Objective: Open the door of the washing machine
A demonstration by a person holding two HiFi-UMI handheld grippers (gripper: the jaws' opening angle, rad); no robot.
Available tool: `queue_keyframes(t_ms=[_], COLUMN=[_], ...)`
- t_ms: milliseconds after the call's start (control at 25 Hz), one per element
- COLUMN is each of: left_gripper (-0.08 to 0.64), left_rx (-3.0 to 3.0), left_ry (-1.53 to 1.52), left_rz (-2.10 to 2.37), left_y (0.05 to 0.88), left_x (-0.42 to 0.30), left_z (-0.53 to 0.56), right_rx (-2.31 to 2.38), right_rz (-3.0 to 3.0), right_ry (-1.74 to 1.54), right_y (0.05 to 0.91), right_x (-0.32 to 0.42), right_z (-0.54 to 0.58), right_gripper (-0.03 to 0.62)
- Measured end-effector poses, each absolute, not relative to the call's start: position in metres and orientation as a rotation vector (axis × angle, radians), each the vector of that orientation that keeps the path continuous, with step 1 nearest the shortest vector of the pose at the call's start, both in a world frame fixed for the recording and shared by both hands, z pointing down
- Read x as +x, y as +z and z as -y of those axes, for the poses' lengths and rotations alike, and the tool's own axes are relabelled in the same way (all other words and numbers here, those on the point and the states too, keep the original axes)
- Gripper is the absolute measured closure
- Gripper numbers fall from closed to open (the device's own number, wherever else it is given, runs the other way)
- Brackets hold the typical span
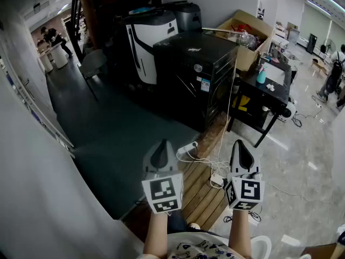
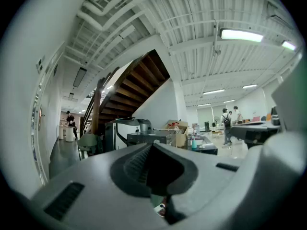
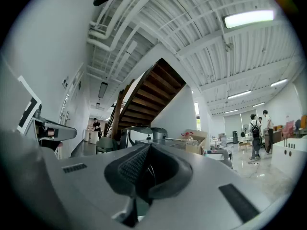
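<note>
The black washing machine (image 1: 197, 72) stands across the room ahead of me, its front facing left and its door looking closed. It shows small and far in the left gripper view (image 2: 149, 138) and the right gripper view (image 3: 160, 141). Both grippers are held low and level, well short of the machine. My left gripper (image 1: 160, 150) (image 2: 151, 146) has its jaws pressed together with nothing in them. My right gripper (image 1: 242, 149) (image 3: 148, 148) is shut too and holds nothing.
A white-and-black machine (image 1: 150, 39) stands behind the washer. To its right are a cardboard box (image 1: 245, 34) and a black table (image 1: 264, 99) with a teal bottle (image 1: 261, 74). A power strip (image 1: 188, 148) and cables lie on wooden boards (image 1: 202, 190) just ahead. A chair (image 1: 94, 63) stands at the left.
</note>
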State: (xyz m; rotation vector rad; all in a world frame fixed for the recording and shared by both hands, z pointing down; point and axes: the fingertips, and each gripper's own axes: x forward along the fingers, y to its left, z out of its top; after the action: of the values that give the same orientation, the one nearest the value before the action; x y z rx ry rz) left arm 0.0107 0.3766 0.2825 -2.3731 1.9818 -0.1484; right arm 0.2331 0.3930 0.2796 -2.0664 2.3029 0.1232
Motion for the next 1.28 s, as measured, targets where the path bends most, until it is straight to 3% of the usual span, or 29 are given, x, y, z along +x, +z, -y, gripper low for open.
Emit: queue_keyframes(t_ms=[1040, 1120, 1280], left_gripper=[0.558, 0.538, 0.425], left_rx=[-2.368, -2.383, -2.427], left_ry=[-0.100, -0.082, -0.090], left_rz=[-2.023, -2.022, -1.991], left_y=[0.286, 0.287, 0.288], left_x=[0.019, 0.023, 0.031], left_z=[-0.385, -0.385, -0.377], right_rx=[-2.046, -2.046, -2.045], right_rz=[-2.342, -2.351, -2.355], right_ry=[0.110, 0.099, 0.079], right_y=[0.291, 0.296, 0.300], right_x=[0.245, 0.248, 0.251], right_z=[-0.405, -0.404, -0.397], right_gripper=[0.572, 0.572, 0.572])
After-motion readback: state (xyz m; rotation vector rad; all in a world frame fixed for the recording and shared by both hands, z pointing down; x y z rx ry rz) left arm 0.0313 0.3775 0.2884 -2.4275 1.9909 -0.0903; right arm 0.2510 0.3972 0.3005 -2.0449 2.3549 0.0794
